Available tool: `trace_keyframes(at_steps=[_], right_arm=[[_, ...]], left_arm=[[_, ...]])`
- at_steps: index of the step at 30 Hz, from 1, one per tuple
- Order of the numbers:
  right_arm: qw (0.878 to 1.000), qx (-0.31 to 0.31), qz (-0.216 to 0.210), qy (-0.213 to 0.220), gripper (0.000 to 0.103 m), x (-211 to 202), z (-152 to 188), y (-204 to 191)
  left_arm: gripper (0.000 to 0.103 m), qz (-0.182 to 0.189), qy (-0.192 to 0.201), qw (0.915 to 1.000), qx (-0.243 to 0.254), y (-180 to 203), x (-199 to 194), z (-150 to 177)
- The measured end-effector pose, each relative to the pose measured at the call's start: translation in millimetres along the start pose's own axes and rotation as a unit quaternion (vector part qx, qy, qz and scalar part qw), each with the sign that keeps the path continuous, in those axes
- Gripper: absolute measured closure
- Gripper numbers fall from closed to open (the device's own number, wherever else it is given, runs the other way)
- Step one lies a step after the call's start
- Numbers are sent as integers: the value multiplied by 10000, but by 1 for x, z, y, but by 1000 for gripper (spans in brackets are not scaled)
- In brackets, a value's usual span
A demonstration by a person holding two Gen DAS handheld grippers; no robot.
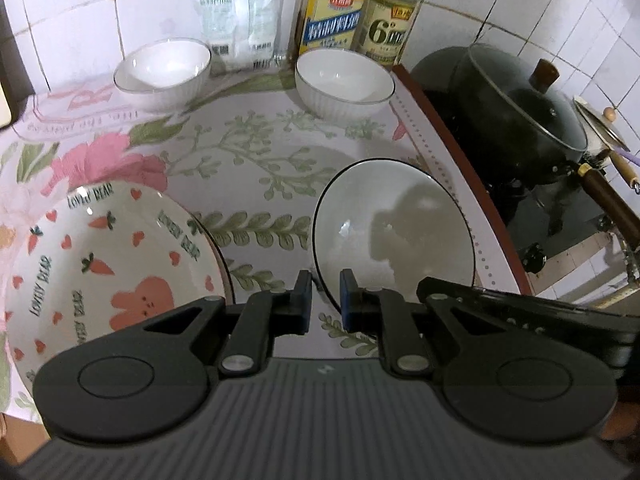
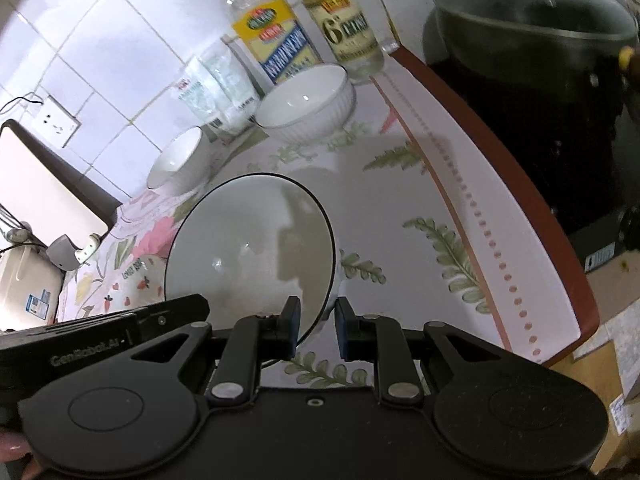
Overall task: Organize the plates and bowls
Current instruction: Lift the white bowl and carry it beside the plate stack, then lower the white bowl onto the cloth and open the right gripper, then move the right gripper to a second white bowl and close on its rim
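Both grippers pinch one tilted white, black-rimmed ceramic plate (image 1: 394, 224) low in frame: left gripper (image 1: 325, 300) at its near-left rim, right gripper (image 2: 316, 326) at its near-right. The patterned bear plate (image 1: 108, 264) lies lower left.

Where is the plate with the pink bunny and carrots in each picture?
Left wrist view: the bunny plate fills the lower left, left of the black-rimmed white plate.
Right wrist view: only a sliver of it peeks out at the left, behind that same white plate.
Shared landmark: the yellow-labelled bottle by the tiled wall.
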State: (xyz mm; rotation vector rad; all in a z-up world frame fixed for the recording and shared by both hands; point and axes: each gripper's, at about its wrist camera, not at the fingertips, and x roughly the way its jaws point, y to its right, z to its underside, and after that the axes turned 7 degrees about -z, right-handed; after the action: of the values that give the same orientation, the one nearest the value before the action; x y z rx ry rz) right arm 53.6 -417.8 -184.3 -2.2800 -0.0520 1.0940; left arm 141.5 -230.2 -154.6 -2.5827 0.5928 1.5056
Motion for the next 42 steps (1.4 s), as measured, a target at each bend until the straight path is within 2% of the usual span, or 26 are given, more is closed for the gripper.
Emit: trace_keyframes(at_steps=[5,13,21,26,28,30,34,39,42], right_arm=[[9999,106,23,-63,80,6,6,9],[9996,-141,213,-94,80,14,9,7],[9995,-274,173,68,80,12,8,4],[9990,-369,72,233,73,3,8,3],[9987,-399,17,319,70,-3,6,2],[9983,-442,-24,387,67,-11,3,0],[9971,-611,-92,442,56,-26,-4,-7],[9929,-951,-569,420,43,-42,-9,-22],[9889,-1216,-704,488,40,-53,-11,-34]], left_arm=[[90,-33,-150,9999,-5,2,11,3],[91,-120,-321,9994,-1,2,27,11],[90,-177,-403,9990,100,1,30,14],[86,4,-424,9991,35,-3,25,14],[80,104,-376,9992,71,-3,18,14],[78,145,-366,9992,109,-3,11,13],[76,174,-362,9991,120,-6,-3,14],[68,231,-284,9993,106,-13,-20,11],[63,253,-169,9994,143,-16,-32,5]])
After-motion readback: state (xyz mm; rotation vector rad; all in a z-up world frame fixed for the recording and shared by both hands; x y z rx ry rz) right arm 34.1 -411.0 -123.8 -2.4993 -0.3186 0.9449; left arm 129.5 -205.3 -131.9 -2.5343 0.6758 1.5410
